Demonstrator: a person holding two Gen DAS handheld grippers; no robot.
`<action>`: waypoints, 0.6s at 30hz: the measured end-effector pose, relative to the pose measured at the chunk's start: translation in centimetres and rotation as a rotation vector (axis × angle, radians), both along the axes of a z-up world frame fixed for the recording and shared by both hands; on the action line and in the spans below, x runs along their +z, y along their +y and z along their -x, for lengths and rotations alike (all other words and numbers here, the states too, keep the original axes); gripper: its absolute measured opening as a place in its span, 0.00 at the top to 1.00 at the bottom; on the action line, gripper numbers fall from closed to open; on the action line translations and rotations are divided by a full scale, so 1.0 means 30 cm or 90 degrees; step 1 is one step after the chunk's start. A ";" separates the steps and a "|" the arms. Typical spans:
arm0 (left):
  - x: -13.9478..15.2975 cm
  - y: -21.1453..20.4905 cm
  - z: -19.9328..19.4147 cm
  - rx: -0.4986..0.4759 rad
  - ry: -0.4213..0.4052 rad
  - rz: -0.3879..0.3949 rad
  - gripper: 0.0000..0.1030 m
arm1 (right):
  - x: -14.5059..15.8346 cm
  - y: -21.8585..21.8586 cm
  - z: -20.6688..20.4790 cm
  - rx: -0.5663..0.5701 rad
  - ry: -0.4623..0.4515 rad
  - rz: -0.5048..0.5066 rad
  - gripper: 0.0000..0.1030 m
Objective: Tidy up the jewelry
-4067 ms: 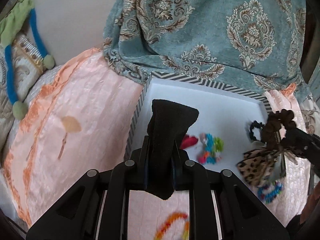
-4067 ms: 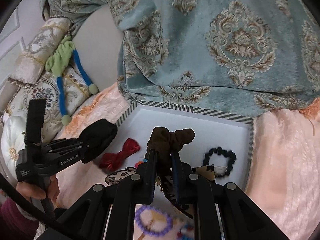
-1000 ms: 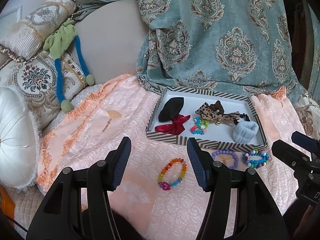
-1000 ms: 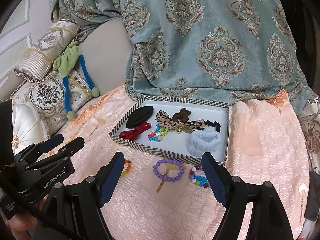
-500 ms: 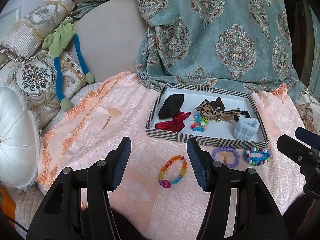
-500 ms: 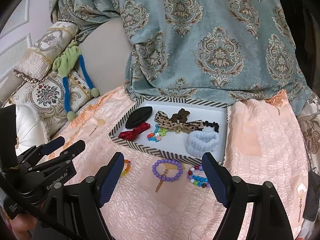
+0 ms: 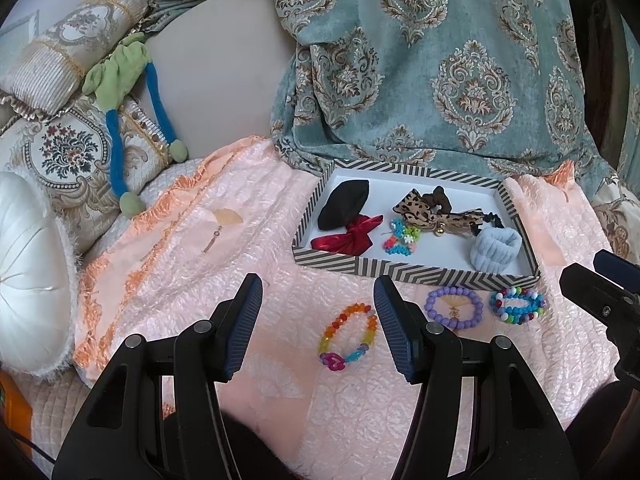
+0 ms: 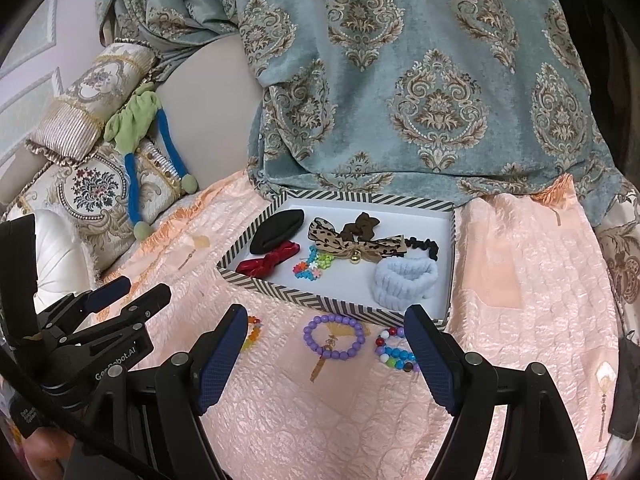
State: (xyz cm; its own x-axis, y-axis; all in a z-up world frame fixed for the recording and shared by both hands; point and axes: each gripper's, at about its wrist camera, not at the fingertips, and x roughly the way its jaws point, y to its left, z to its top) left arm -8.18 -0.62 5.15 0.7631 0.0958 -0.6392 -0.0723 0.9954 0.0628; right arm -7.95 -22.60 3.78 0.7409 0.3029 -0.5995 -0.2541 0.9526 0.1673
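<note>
Both the left gripper (image 7: 318, 312) and right gripper (image 8: 326, 346) hang empty with jaws spread wide above three bead bracelets (image 8: 334, 338) lying on the pink bedspread (image 7: 224, 240) just before the striped tray (image 8: 340, 304) of hair accessories.

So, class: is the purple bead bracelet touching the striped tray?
Apart. The right wrist view shows the purple bead bracelet lying on the pink bedspread, with a strip of cloth between it and the striped tray.
</note>
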 end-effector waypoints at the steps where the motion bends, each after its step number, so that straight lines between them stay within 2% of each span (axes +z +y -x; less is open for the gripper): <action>1: -0.002 0.002 0.000 0.001 0.000 0.000 0.44 | -0.001 0.001 0.001 0.000 0.000 0.000 0.24; 5: -0.005 0.021 -0.003 -0.002 0.007 0.007 0.44 | -0.003 -0.003 0.002 0.000 0.001 0.002 0.24; 13: -0.017 0.158 -0.062 0.002 0.062 0.112 0.44 | -0.030 -0.027 -0.003 -0.007 0.012 -0.004 0.24; 15: -0.039 0.160 -0.072 -0.006 0.081 0.126 0.44 | -0.050 -0.024 -0.012 -0.002 0.023 -0.003 0.24; 18: -0.085 0.140 -0.088 -0.018 0.110 0.120 0.44 | -0.077 -0.030 -0.019 0.003 0.030 -0.002 0.24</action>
